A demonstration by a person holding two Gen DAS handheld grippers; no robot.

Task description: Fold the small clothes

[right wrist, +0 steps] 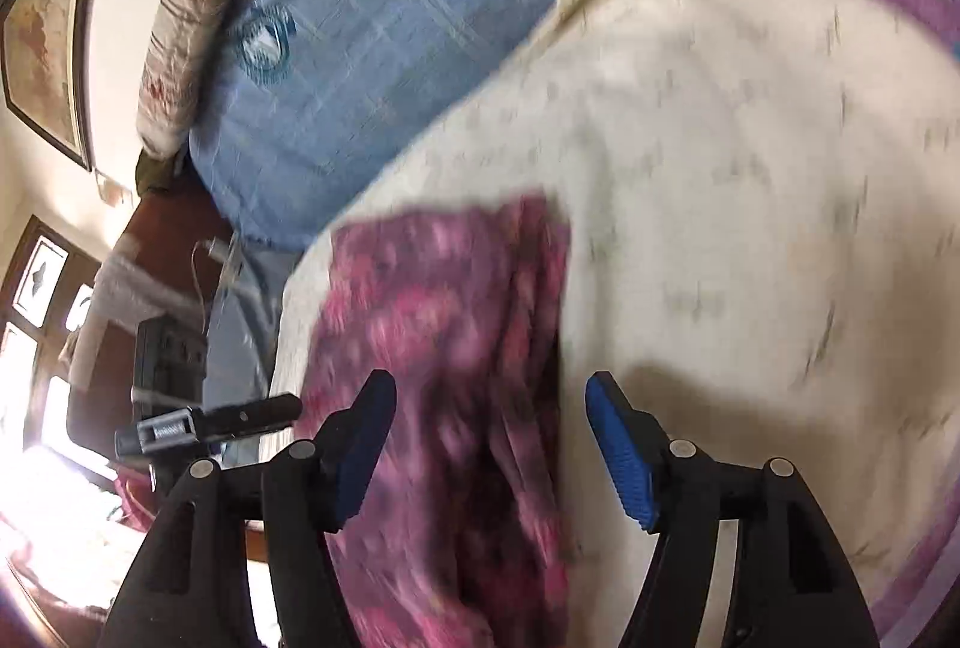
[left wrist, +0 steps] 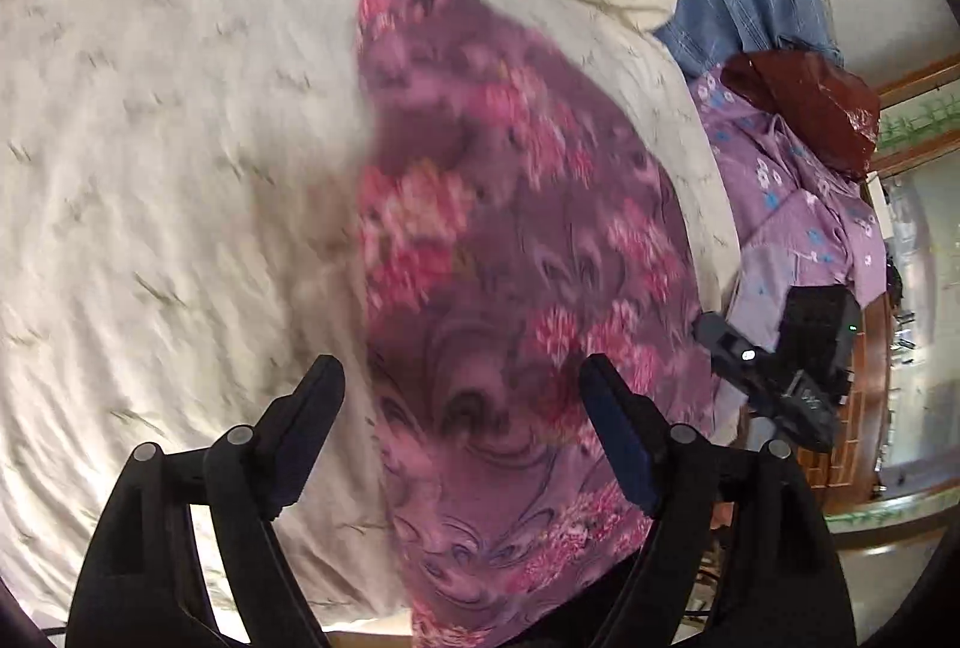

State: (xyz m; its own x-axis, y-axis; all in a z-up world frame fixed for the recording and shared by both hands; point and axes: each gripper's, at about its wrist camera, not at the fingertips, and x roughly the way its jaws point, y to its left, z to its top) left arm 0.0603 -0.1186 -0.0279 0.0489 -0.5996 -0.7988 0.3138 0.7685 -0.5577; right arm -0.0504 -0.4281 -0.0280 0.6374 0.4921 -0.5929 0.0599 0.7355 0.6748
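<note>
Purple floral garment (left wrist: 516,252) lies spread on the cream sheet (left wrist: 180,168) of the bed, both the left tool (left wrist: 462,384) and right tool (right wrist: 492,402) poised above it with jaws apart and empty, where a shallow pinch could drag the cloth into wrinkles.

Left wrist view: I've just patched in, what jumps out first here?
The purple floral garment dominates, spread lengthwise over a cream cloth on the bed. The left gripper hovers over its near end, jaws open and gripping nothing. To the right, the right gripper reaches in, with a lilac flowered cloth heaped beyond it.
</note>
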